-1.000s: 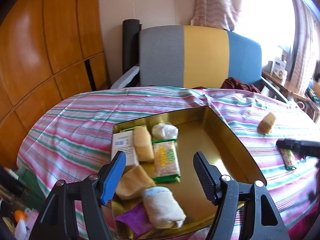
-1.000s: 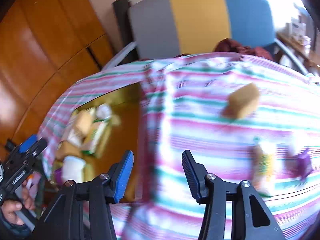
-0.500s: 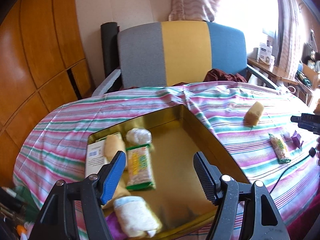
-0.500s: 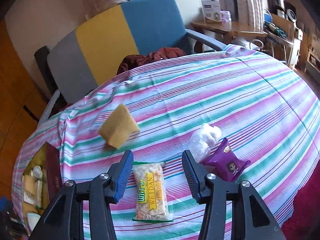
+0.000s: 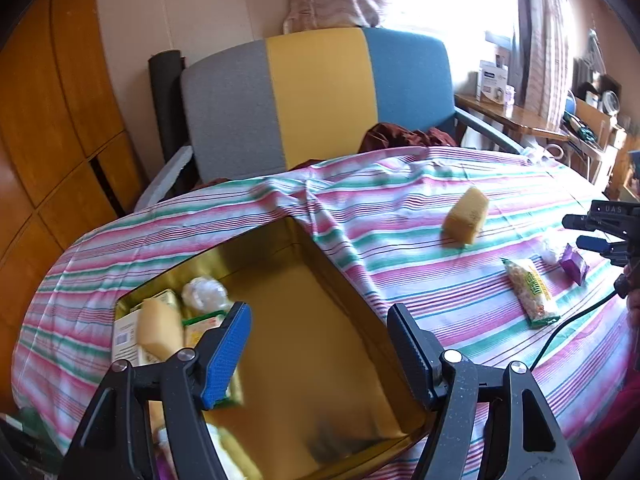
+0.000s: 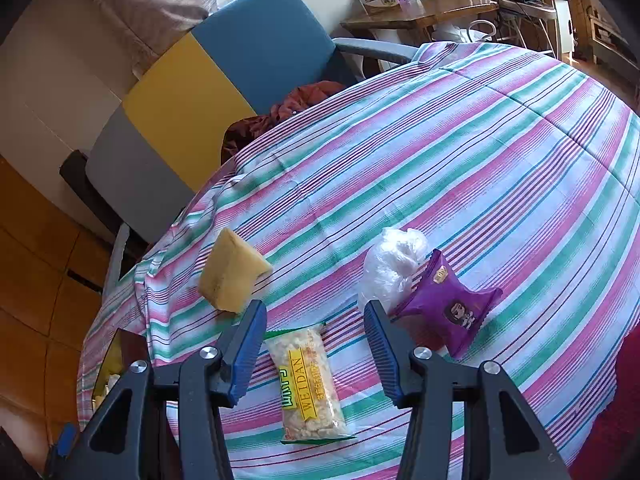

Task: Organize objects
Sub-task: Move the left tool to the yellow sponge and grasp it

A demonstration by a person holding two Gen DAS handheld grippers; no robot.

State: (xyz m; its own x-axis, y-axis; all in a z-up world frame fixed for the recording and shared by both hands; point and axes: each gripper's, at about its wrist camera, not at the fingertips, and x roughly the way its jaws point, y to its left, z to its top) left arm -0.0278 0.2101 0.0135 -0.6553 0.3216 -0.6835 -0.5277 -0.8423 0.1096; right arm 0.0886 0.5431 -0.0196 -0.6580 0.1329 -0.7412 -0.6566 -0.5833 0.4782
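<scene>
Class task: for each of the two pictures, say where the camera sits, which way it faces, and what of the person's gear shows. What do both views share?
Left wrist: on the left tongs, open, facing down into the gold tray; right tongs at the far right edge.
Right wrist: on the right tongs, open, facing the rice snack pack.
Shared: yellow sponge, snack pack, purple packet, striped tablecloth.

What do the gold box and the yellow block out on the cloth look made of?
Gold box: likely thin metal tin; its glossy walls mirror the contents. Yellow block: probably sponge or foam; matte, slightly pitted faces with soft edges, though it could be wrapped cake.
</scene>
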